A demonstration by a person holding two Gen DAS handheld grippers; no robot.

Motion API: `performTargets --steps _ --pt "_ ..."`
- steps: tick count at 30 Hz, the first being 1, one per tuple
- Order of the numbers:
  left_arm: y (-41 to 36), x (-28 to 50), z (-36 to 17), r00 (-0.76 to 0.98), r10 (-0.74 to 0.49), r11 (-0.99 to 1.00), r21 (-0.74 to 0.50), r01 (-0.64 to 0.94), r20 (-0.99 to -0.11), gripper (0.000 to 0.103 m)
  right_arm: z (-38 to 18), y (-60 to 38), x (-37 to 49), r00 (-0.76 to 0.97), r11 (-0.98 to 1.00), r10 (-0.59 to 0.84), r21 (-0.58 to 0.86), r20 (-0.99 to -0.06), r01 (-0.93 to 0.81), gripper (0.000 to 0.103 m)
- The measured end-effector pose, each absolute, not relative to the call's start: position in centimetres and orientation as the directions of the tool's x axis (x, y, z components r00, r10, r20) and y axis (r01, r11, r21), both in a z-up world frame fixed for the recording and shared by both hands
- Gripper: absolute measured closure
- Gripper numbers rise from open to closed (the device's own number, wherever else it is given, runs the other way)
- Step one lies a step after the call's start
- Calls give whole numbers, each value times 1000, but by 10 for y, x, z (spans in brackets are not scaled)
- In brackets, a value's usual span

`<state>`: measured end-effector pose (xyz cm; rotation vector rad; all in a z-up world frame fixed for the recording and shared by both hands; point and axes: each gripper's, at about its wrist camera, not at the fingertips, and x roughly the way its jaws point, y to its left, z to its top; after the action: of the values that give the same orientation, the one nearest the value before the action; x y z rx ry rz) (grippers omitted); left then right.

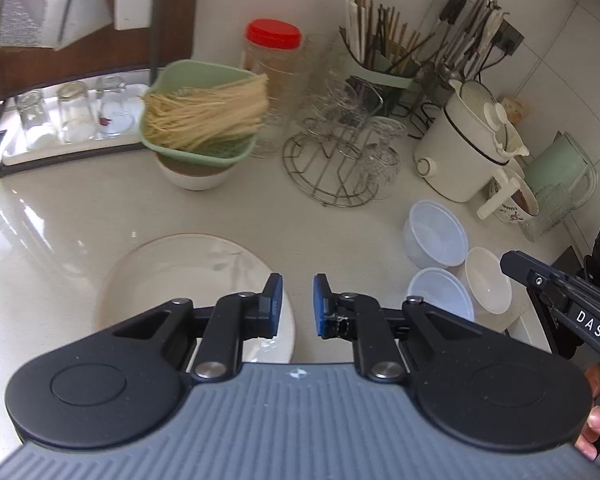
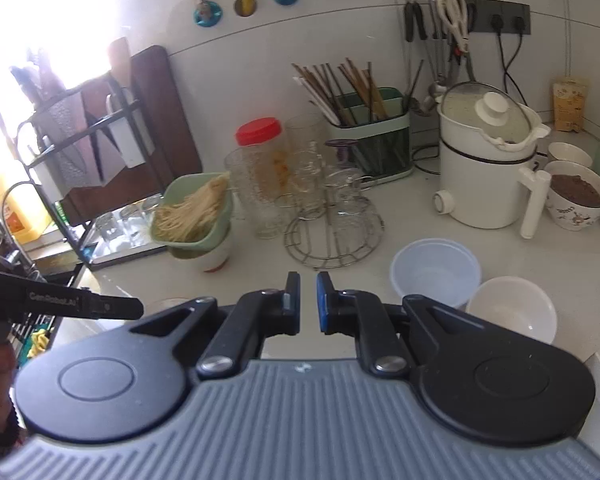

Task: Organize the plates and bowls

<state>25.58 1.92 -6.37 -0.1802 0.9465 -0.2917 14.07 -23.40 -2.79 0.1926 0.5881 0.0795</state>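
Cluttered kitchen table; plate lies flat under left gripper, plastic bowls and white bowl loose ahead of right gripper; both narrow, empty; nothing stacked yet, sorting barely begun.

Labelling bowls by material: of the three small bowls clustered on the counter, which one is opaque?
The white bowl, rightmost of the cluster. The other two are translucent plastic tubs that let the counter show through.
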Motion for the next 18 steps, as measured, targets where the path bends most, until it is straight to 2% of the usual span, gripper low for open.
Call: performTargets --steps 7,15,17,18 --pt "-39 280 -75 496 -384 921 -281 272 -779 85 -40 -282 146 817 979 89 200 -570 33 91" --pt "-94 311 -106 383 -440 886 -324 332 -812 66 -60 -325 155 759 976 75 204 -647 78 90" --pt "-107 316 -116 334 -487 855 -363 370 -807 66 -68 -333 158 735 970 87 224 -673 90 86" --pt "-112 318 -121 307 -508 841 -386 379 -805 66 -73 -337 159 723 967 92 233 -685 99 77"
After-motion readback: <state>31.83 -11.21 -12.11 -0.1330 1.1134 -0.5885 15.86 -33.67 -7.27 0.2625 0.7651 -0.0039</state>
